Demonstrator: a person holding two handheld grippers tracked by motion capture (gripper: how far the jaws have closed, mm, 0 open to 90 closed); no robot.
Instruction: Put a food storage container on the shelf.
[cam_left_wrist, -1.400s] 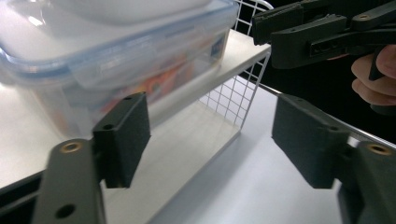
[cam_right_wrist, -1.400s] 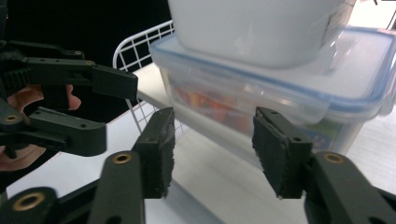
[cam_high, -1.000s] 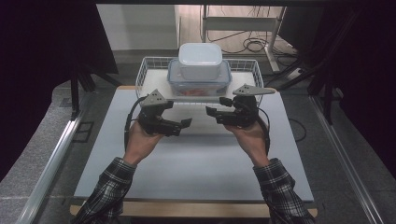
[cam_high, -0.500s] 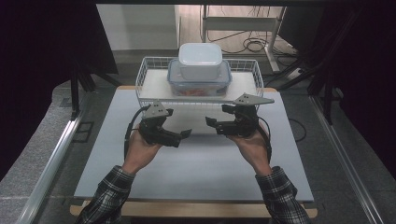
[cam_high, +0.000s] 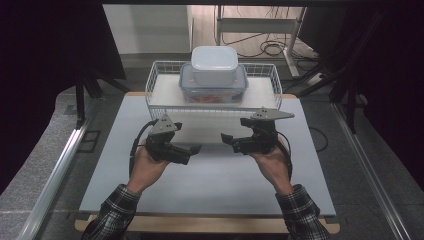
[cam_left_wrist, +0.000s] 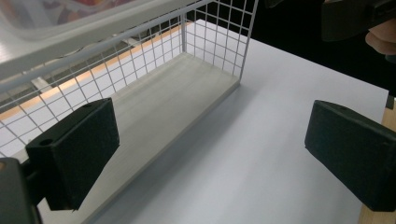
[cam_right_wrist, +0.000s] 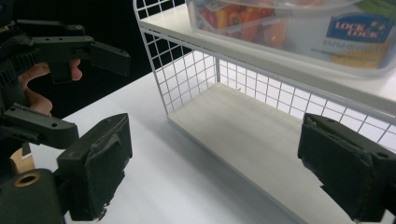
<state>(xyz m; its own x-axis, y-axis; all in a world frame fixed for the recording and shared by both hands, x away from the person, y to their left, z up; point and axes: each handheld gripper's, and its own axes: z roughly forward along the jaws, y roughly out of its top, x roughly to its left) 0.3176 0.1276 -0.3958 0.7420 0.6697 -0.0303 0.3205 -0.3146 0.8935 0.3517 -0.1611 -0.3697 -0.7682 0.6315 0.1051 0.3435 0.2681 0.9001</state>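
My left claw (cam_high: 192, 148) sits in my left hand (cam_high: 147, 167), just in front of the wire basket (cam_high: 212, 107), its jaws pointing inward toward my other claw. The jaws stand wide apart with nothing between them. In the left gripper view the two black pads frame bare desk and the basket's near corner.

My right claw (cam_high: 227, 139) sits in my right hand (cam_high: 270, 160), also just in front of the basket and mirroring the left, tips turned inward. Its jaws have just been opening and now stand wide, empty, with nothing pressed between the pads. In the right gripper view the pads frame the basket's lower wooden shelf (cam_right_wrist: 261, 135) behind the white mesh. The two claws face each other with a gap between their tips, neither touching the basket. Both forearms come up from the near edge of the desk (cam_high: 210, 185) in plaid sleeves (cam_high: 112, 215), wrists angled so the claws lie roughly level.

Past the claws, the basket stands at the far edge of the white desk. On its upper shelf rests a clear lidded food container (cam_high: 214, 87) with colourful food inside, and a white lidded box (cam_high: 214, 65) sits stacked on top of that, centred above the basket.
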